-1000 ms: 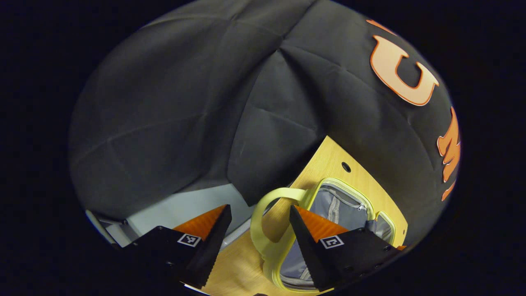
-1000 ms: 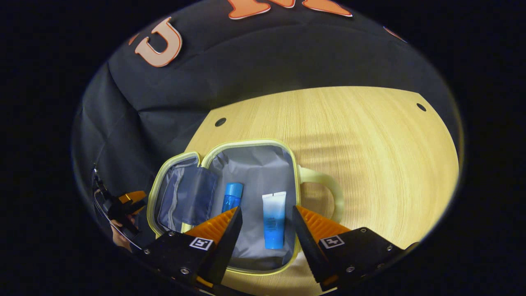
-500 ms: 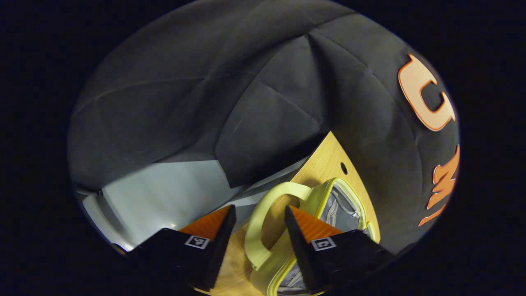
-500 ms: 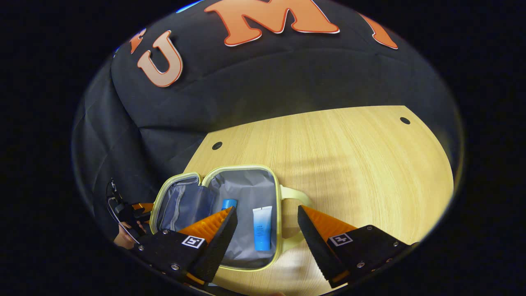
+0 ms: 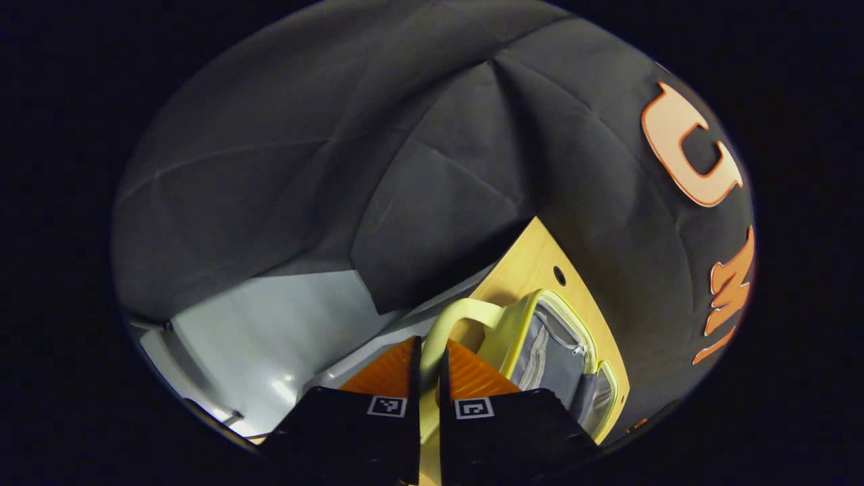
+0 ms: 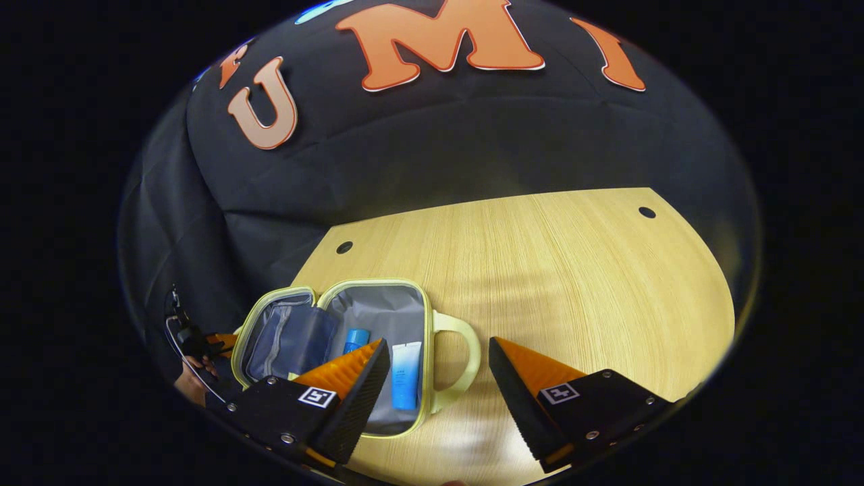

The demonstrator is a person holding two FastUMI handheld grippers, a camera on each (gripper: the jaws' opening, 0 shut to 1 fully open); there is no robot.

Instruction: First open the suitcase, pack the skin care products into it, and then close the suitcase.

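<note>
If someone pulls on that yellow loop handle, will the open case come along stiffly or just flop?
The handle holds its arch unsupported, so it's probably fairly stiff. The case looks soft-lined, with its lid lying flat, so the lid would likely flop. With only two tubes inside, it's probably light and would slide.

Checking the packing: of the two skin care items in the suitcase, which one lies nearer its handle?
The white-and-blue tube, next to the handle-side wall of the suitcase. The all-blue bottle lies farther in, toward the lid.
</note>
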